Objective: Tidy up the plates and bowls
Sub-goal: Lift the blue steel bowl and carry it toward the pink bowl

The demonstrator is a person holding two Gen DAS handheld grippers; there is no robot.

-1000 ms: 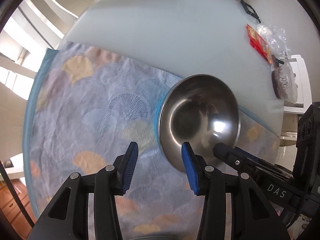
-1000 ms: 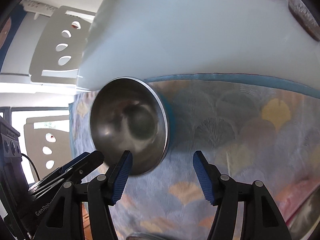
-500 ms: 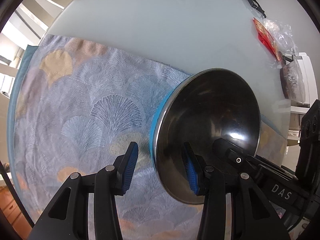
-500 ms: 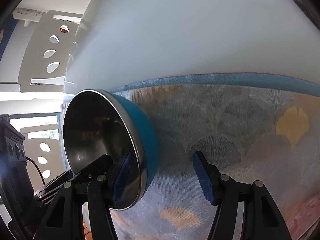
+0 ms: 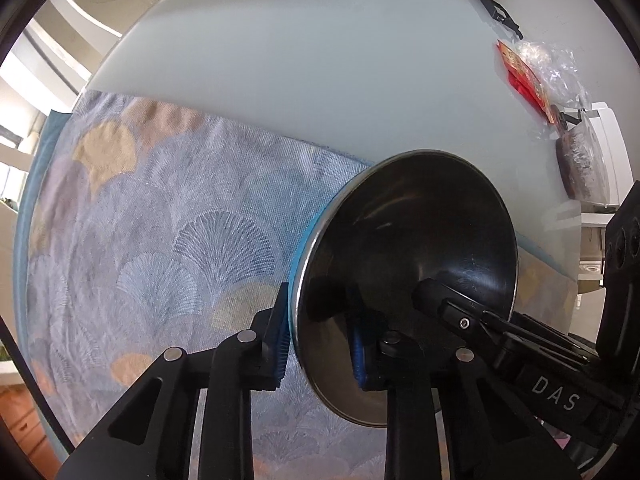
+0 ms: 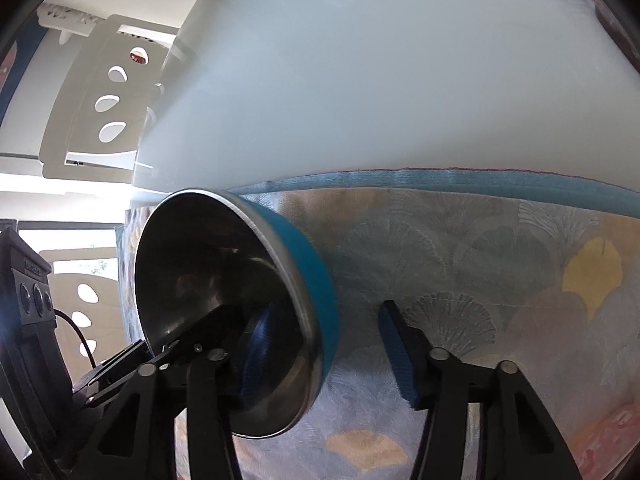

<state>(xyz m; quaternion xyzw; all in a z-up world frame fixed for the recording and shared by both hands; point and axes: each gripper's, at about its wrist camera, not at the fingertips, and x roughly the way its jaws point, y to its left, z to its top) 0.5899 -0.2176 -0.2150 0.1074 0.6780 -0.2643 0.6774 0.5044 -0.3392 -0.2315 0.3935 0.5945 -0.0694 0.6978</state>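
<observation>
A steel bowl (image 5: 420, 232) with a blue outer wall (image 6: 316, 280) stands on the patterned cloth at the table's near side. My left gripper (image 5: 320, 344) straddles its rim, jaws closing. One blue pad lies against the outer wall and the other inside, pressing on it. My right gripper (image 6: 326, 352) straddles the opposite rim, jaws closing. Its left finger (image 6: 256, 344) is inside the bowl. The right finger (image 6: 396, 356) stands clear of the blue wall with cloth showing between. Each view shows the other gripper's finger reaching into the bowl.
The fan-patterned cloth (image 5: 160, 220) covers the near part of a white table (image 5: 300, 60). At the far right lie red packets (image 5: 524, 76), a clear plastic bag (image 5: 556, 68), a dark container (image 5: 580, 164) and a black clip (image 5: 500, 12). A white chair (image 6: 108, 92) stands beyond the table.
Both grippers came down over the bowl's rim, one finger of each going inside. The left jaws closed onto the wall. The right jaws narrowed toward it.
</observation>
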